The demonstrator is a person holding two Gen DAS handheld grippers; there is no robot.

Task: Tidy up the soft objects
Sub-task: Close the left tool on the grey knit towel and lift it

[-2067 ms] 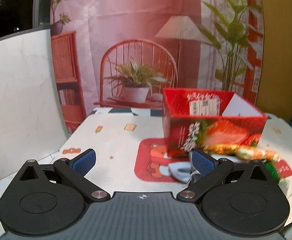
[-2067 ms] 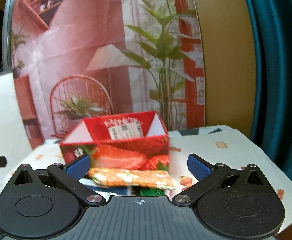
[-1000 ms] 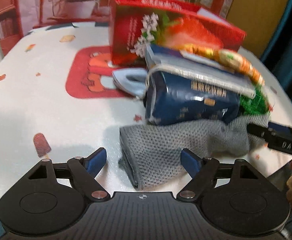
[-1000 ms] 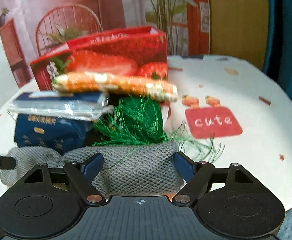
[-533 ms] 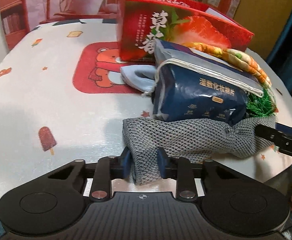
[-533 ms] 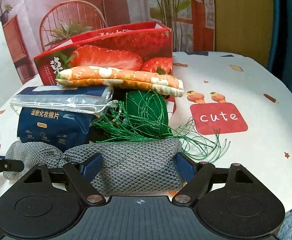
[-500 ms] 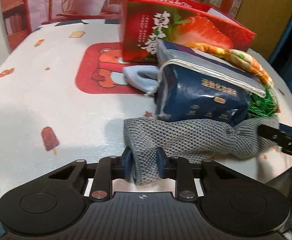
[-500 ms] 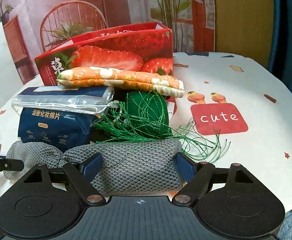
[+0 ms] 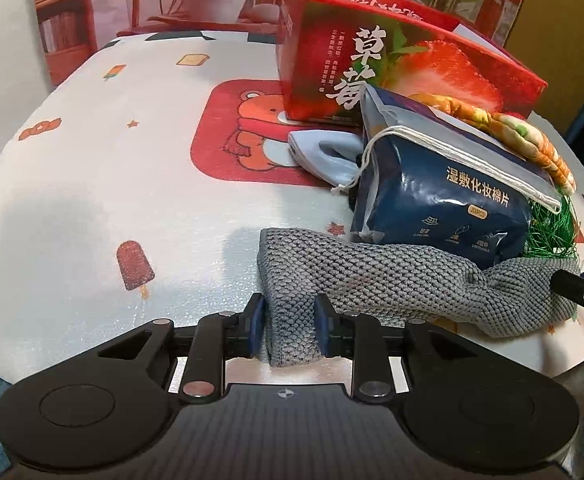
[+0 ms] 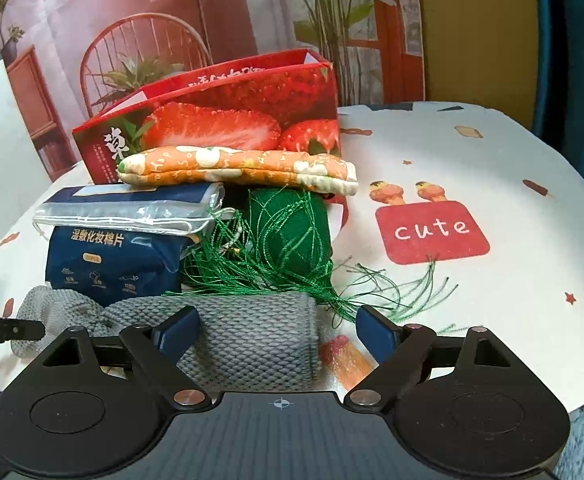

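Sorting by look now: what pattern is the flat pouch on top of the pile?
Orange with white flowers and green bits; the pouch shows best in the right wrist view.

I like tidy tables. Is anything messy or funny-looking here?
Yes. Loose strands from the green thread ball straggle over the tablecloth toward the "cute" patch. The soft things are heaped unevenly in front of the strawberry box, none visibly inside.

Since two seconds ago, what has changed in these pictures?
Both grippers tipped down from the backdrop to the pile. The left gripper closed on one end of the grey knitted cloth; the right gripper straddles the other end, jaws opening. The strawberry box and pile stayed put.
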